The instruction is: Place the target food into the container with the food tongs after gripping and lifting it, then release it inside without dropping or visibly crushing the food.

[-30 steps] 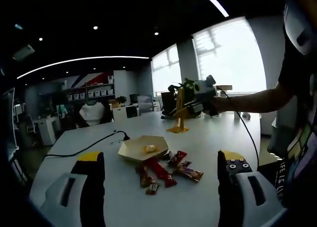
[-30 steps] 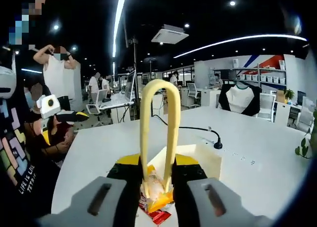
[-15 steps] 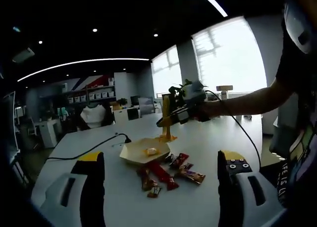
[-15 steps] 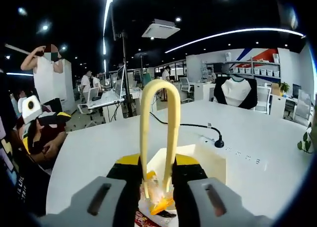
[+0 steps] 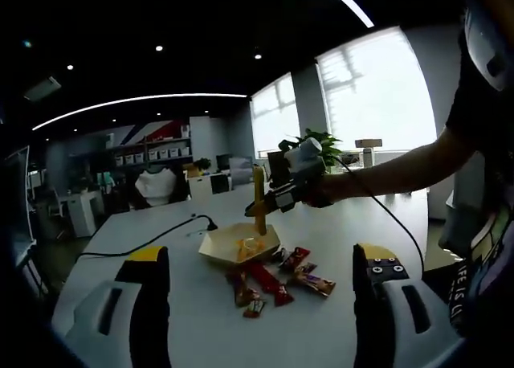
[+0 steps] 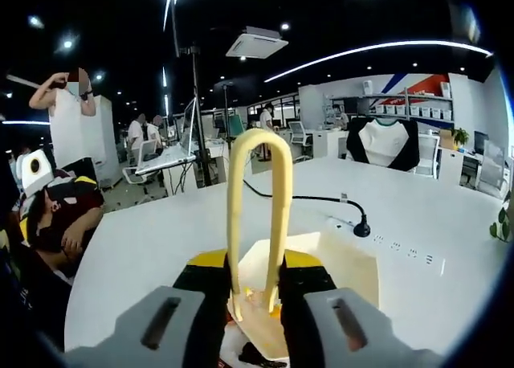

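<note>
Tongs point(image 6: 257, 215) stand upright in the right gripper point(image 6: 255, 300), loop end up, its jaws squeezed against both arms; from the left gripper view they hang tips-down over the tray point(image 5: 238, 245) on the bench point(image 5: 321, 320). An orange snack point(image 6: 259, 304) sits at the tips, low inside the tray; whether it is pinched or already resting I cannot tell. Straight down is the only way left, so easing the squeeze should free it. Wrapped bars point(image 5: 277, 278) lie just beside the tray. Left gripper point(image 5: 261, 300) hangs back, well apart, jaws spread wide and holding nothing
</note>
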`<state>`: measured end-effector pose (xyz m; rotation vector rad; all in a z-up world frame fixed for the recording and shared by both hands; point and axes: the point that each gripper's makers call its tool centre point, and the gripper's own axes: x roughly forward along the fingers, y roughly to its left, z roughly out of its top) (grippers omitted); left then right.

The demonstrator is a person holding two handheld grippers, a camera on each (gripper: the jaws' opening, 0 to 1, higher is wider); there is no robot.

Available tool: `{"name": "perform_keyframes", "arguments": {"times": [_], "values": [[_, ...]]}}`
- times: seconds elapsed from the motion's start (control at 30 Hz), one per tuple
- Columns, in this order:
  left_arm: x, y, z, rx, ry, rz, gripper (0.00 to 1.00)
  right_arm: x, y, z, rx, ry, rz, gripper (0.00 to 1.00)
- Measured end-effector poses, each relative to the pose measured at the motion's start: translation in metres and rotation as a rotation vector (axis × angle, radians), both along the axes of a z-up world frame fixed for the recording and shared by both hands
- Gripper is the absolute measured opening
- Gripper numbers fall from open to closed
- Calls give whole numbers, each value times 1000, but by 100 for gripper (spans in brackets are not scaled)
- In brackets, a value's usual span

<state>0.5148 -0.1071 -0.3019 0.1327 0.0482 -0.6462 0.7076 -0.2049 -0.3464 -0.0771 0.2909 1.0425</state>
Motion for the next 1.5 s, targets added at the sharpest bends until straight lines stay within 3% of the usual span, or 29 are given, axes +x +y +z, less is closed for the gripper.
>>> {"name": "perform_keyframes", "arguments": {"times": [0.53, 0.7, 0.87, 0.93, 1.07, 1.5], "values": [[-2, -7, -3, 12, 6, -17, 100, -42, -27, 4, 20, -68, 113, 21], [-3, -8, -3, 15, 7, -16, 100, -59, -26, 6, 36, -96, 199, 22], [-3, -7, -3, 20, 9, -15, 100, -72, -30, -6, 16, -114, 259, 23], [-3, -7, -3, 22, 9, -15, 100, -81, -30, -7, 63, -106, 310, 23], [-3, -7, -4, 23, 12, -13, 100, -75, -38, -19, 20, -106, 289, 23], [0, -4, -6, 32, 18, -8, 100, -74, -35, -52, -51, -94, 360, 23]]}}
